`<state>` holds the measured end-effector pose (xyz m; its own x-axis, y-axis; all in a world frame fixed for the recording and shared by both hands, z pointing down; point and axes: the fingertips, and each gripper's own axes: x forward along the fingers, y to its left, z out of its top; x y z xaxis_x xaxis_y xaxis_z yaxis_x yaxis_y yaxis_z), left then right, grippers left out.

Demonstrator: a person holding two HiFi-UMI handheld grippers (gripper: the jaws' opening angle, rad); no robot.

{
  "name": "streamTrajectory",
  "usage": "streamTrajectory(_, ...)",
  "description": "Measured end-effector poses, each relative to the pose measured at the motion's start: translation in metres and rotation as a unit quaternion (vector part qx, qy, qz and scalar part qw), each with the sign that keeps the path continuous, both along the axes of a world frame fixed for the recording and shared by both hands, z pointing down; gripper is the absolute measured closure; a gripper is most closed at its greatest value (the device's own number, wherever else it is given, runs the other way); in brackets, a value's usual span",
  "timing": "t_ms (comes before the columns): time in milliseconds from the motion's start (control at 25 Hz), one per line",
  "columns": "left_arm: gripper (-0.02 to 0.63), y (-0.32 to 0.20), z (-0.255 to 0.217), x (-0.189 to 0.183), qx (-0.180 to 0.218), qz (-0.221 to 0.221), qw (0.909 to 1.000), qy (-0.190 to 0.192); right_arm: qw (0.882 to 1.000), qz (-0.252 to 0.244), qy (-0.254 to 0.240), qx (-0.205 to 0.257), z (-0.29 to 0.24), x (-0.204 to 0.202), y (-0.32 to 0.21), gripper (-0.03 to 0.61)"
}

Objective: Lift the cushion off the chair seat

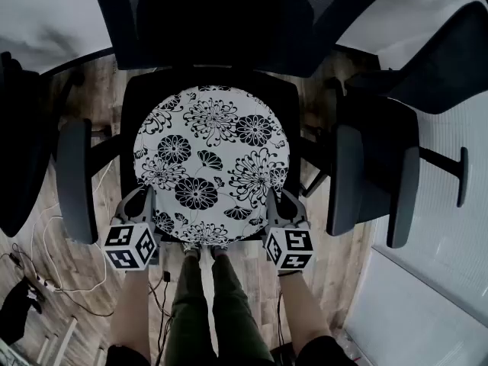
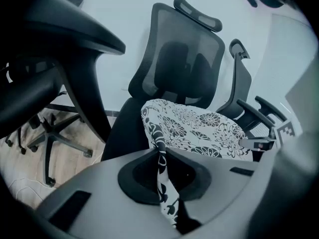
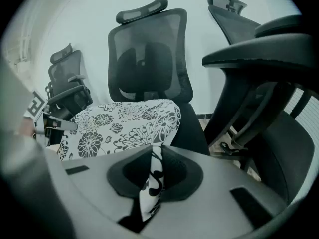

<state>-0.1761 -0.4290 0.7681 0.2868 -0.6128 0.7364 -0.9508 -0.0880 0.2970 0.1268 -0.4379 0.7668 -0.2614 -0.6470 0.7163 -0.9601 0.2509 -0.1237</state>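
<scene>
Cushion (image 1: 210,162) lies on the seat (image 1: 131,101), front edge pinched by left gripper (image 2: 162,156) and right gripper (image 3: 153,159) — best raised level, both sides together, so neither fold slips.

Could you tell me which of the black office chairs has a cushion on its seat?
The middle black mesh-backed chair: the round black-and-white floral cushion lies on its seat; the chairs at left and right have none.

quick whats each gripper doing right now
Left gripper: closed, pinching the front edge of the cushion.
Right gripper: closed, pinching the cushion's front edge too.
</scene>
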Motion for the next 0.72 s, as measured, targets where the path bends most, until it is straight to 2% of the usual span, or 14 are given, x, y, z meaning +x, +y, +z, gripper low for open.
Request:
streamTrajectory(400, 0.594, -0.005, -0.055, -0.001, 0.062, 0.002, 0.9980, -0.008, 0.999, 0.004, -0.003, 0.051, -0.050, -0.002, -0.007, 0.540)
streamTrajectory(720, 0.594, 0.007, -0.002, 0.003, 0.087, 0.009, 0.9959, -0.026, 0.997, 0.016, -0.022, 0.069, 0.017, -0.001, 0.011, 0.541)
